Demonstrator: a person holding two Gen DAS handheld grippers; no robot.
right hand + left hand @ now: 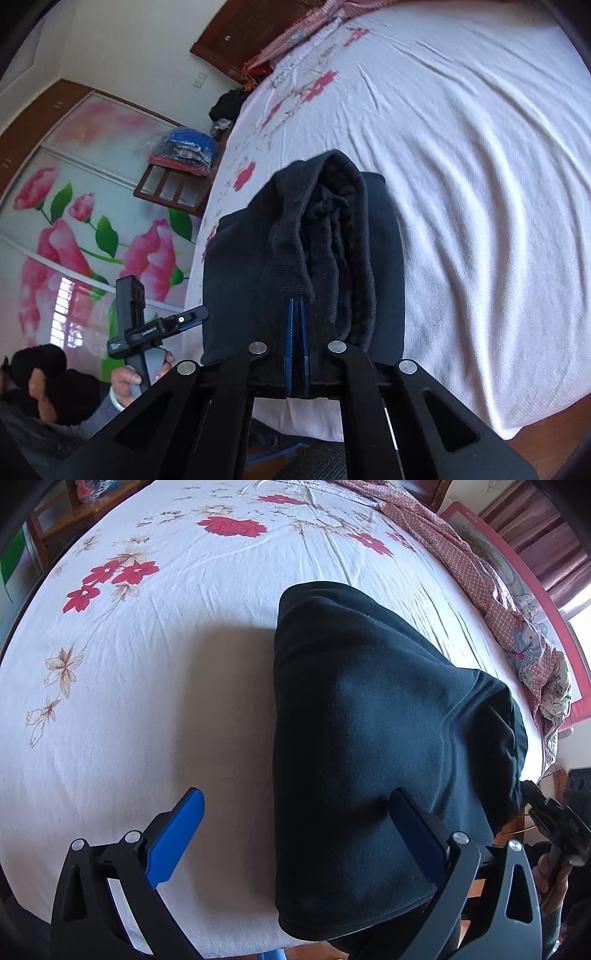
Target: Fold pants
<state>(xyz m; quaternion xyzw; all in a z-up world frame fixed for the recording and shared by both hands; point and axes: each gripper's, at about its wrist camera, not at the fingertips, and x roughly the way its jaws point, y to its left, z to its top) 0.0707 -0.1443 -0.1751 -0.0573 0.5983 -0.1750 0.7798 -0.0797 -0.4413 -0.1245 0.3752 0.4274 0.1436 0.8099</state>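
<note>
On bed (147, 686) near edge: dark pants (369, 720), soft, floppy, thick. We've got right tool (296, 321) clamped on waistband hem; left tool (295, 812) wide, empty. Grab opp. corner, w/ left.

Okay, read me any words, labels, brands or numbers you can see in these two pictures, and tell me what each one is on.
White print on the left gripper body, seen from the right wrist: too small and blurred to read.
White label on the block below it: also unreadable.
Pants, bed sheet, wardrobe doors, pink cartoon panel: pictures and patterns only, no readable text.
</note>
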